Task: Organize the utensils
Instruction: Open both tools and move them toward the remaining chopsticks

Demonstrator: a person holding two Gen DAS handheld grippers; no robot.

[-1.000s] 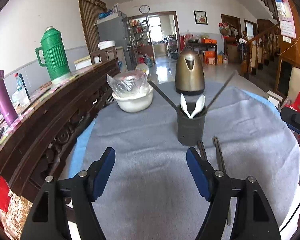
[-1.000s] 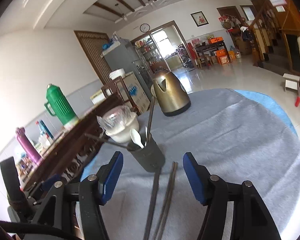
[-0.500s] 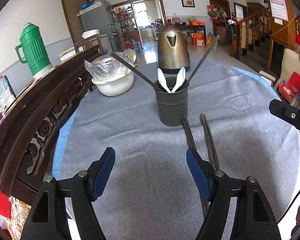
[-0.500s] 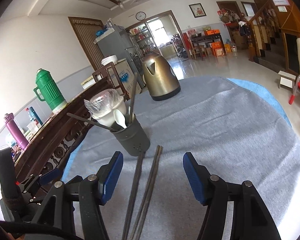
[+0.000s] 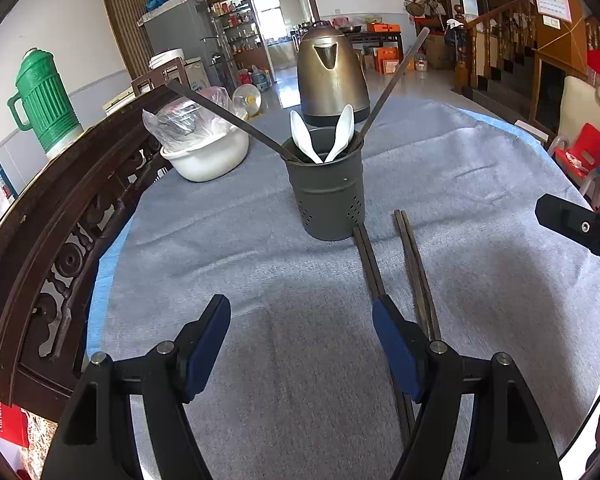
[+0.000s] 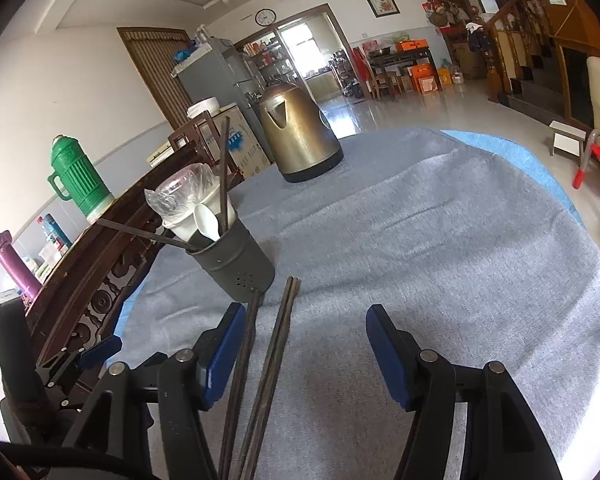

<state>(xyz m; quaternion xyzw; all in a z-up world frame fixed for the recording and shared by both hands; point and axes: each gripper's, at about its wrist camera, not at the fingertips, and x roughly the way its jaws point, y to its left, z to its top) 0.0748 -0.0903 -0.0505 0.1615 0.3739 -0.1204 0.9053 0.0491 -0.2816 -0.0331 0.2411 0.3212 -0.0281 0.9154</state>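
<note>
**Both tongs apart, chopsticks flat on the cloth**

Your left gripper [image 5: 301, 330] hangs low over the grey tablecloth [image 5: 260, 248] with its blue fingers [image 5: 208, 340] spread wide and nothing between them. Its right finger sits over the near end of one pair of chopsticks, though you cannot tell from this view whether it touches them.

Your right gripper [image 6: 304, 344] is likewise spread apart and holds nothing. Its left finger [image 6: 224, 354] lies just beside the nearer pair, and both pairs run past it toward the bottom of the right wrist view.

Two pairs of dark chopsticks [image 5: 414, 264] lie flat on the cloth, roughly side by side, pointing away from you. The left pair [image 5: 366, 256] reaches the foot of the utensil holder; the other stops just short, slightly to its right.

The dark grey holder [image 5: 326, 196] stands upright near the middle of the table. Inside it you have two white spoons [image 5: 342, 132] crossing at the bowl ends, and two single chopsticks [image 5: 392, 84] leaning outward, one left and one right.

Behind the holder stands a bronze kettle [image 5: 330, 76]. To its left sits a white bowl [image 5: 208, 156] covered in clear plastic. A carved wooden rail [image 5: 60, 208] runs along the table's left edge, with a green flask [image 5: 44, 100] beyond it.
</note>
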